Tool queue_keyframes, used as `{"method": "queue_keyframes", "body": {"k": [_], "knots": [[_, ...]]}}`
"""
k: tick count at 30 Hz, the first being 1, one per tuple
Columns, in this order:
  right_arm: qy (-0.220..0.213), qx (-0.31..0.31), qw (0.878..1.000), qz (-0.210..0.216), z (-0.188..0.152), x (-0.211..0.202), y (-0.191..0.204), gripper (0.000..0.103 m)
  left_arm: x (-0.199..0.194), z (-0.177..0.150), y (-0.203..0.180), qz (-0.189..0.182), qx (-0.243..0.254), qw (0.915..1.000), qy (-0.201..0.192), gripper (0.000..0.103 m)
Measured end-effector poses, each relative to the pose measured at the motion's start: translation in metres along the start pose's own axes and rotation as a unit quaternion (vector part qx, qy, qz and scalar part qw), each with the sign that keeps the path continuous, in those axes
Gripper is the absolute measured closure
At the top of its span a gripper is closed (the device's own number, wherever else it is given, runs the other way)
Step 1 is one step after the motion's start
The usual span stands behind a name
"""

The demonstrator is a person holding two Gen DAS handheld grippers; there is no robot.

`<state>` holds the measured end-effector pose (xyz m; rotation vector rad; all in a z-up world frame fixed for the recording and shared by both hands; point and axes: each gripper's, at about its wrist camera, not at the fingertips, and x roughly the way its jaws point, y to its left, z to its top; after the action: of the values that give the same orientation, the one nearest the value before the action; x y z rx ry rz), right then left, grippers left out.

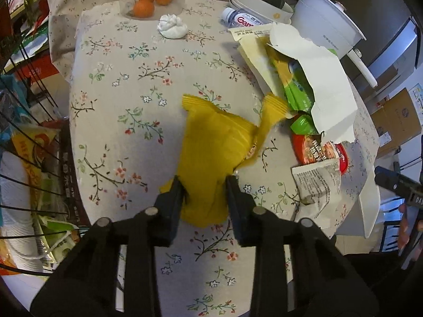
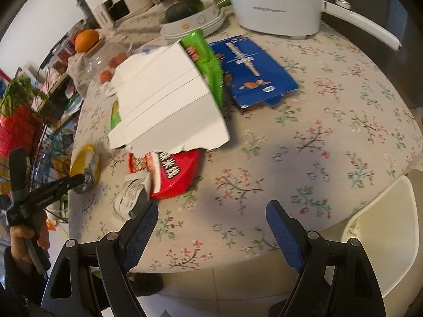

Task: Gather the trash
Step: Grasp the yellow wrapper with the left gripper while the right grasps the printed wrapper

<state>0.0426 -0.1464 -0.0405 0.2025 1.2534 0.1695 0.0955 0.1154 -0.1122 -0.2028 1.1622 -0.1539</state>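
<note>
The yellow wrapper [image 1: 219, 148] lies crumpled on the bench [image 1: 127, 100], directly ahead of the left hand-held gripper [image 1: 205, 185], with its long axis running from the near edge of the bench away toward the far right, where the pile of other litter sits. Its near end is caught between the two black fingers [image 1: 171, 192], which are drawn in against it on either side; the pads appear to be pressing the foil, though the crumpled folds hide the contact itself. The left hand-held gripper is thus plainly the nearer one to this piece.

The right hand-held gripper [image 2: 211, 216] is held with its blue pads spread wide and nothing between them, above bare cloth at the near edge. The red lid [image 2: 182, 169] and the torn white box [image 2: 169, 105] lie just beyond it to the left.
</note>
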Motion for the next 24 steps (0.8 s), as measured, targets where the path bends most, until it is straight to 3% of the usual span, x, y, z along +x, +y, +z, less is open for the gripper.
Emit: {"method": "queue_keyframes", "body": {"k": [1,2,9,24], "knots": [[0.002,-0.003,1.000,0.002,0.001,0.002,0.003,0.018,-0.001,0.000,-0.001,0.003,0.001,1.0000,-0.002,0.073],[0.003,-0.005,1.000,0.003,0.000,0.003,0.006,0.018,-0.001,0.000,-0.001,0.002,0.002,1.0000,-0.002,0.083],[0.013,-0.016,1.000,0.017,-0.001,0.013,0.025,0.018,-0.015,-0.001,0.001,-0.007,-0.012,0.9997,-0.020,0.085],[0.047,-0.031,0.996,0.063,-0.007,0.053,0.066,0.018,-0.050,-0.006,-0.008,0.019,0.001,0.9985,-0.051,0.086]]}}
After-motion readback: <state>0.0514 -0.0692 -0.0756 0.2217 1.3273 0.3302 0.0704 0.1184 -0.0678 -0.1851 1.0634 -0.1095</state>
